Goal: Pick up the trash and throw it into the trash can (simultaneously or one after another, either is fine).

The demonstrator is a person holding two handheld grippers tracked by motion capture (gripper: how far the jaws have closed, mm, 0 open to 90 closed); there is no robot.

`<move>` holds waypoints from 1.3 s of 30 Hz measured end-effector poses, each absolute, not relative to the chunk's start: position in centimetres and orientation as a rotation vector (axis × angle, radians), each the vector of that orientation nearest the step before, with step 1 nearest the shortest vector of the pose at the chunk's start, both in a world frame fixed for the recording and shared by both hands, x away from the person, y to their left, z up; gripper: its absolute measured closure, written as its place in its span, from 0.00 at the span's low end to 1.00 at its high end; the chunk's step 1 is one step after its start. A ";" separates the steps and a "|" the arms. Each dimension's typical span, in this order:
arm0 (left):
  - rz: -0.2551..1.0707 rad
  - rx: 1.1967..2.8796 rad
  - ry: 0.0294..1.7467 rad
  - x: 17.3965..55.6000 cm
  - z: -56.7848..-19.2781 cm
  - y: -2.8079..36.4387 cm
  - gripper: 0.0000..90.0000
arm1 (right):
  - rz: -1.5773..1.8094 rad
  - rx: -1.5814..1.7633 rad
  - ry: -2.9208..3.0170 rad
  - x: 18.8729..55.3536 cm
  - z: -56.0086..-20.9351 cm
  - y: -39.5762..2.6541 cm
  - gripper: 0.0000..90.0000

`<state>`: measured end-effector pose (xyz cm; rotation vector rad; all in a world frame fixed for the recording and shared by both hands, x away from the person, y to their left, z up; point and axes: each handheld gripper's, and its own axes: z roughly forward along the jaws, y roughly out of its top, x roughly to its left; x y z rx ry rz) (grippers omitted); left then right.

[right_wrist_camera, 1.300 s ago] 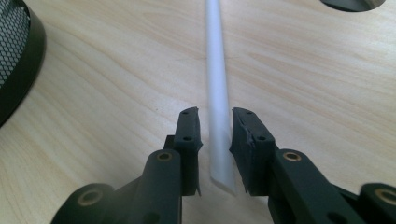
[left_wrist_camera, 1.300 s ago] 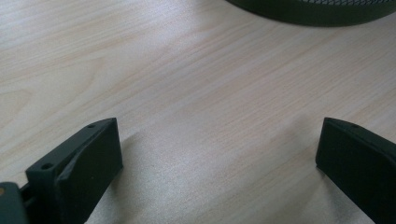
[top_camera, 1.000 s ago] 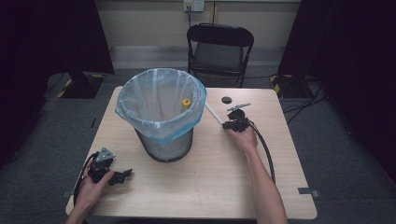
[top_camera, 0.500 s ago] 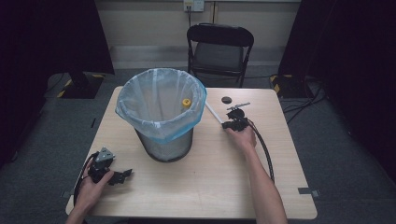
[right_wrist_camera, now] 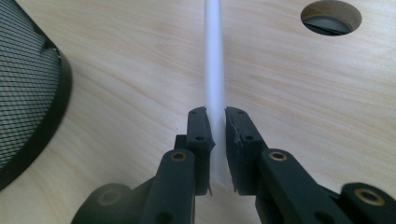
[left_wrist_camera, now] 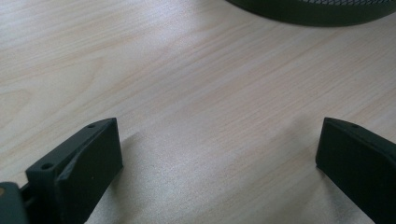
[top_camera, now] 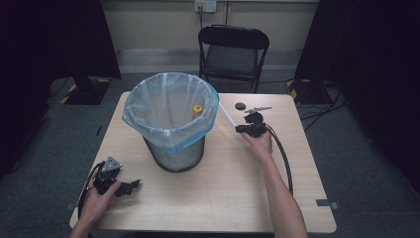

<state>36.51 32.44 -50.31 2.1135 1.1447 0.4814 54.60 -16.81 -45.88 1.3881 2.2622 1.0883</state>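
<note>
Jaws of my right gripper (right_wrist_camera: pixel 217 135) pinch one smooth white plastic stick (right_wrist_camera: pixel 214 70), slanting above the pale woodgrain table (top_camera: pixel 223 188) beside one black mesh bin (top_camera: pixel 173 153). My left gripper (left_wrist_camera: pixel 219 158) rests wide open, holding nothing.

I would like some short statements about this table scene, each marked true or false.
1. The right gripper is shut on the white stick. True.
2. The left gripper holds a cup. False: its jaws stand open over the bare table.
3. The bin has a plastic liner. True.
4. The bin lies on its side. False: it stands upright.
5. A chair stands beyond the table. True.
</note>
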 end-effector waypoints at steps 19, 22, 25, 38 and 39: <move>0.482 2.114 1.144 36.5 -50.3 32.4 0.00 | 1.213 1.344 2.151 53.4 -42.8 -17.4 0.90; 0.482 2.114 1.145 36.5 -50.3 32.4 0.00 | 1.231 1.334 2.134 53.2 -42.1 -17.5 0.90; 0.482 2.114 1.144 36.5 -50.3 32.4 0.00 | 1.240 1.321 2.122 53.0 -41.5 -17.6 0.90; 0.482 2.114 1.145 36.5 -50.3 32.4 0.00 | 1.297 1.272 2.087 52.6 -38.9 -17.5 0.90; 0.481 2.114 1.144 36.5 -50.3 32.4 0.00 | 1.292 1.267 2.086 52.6 -38.7 -17.5 0.90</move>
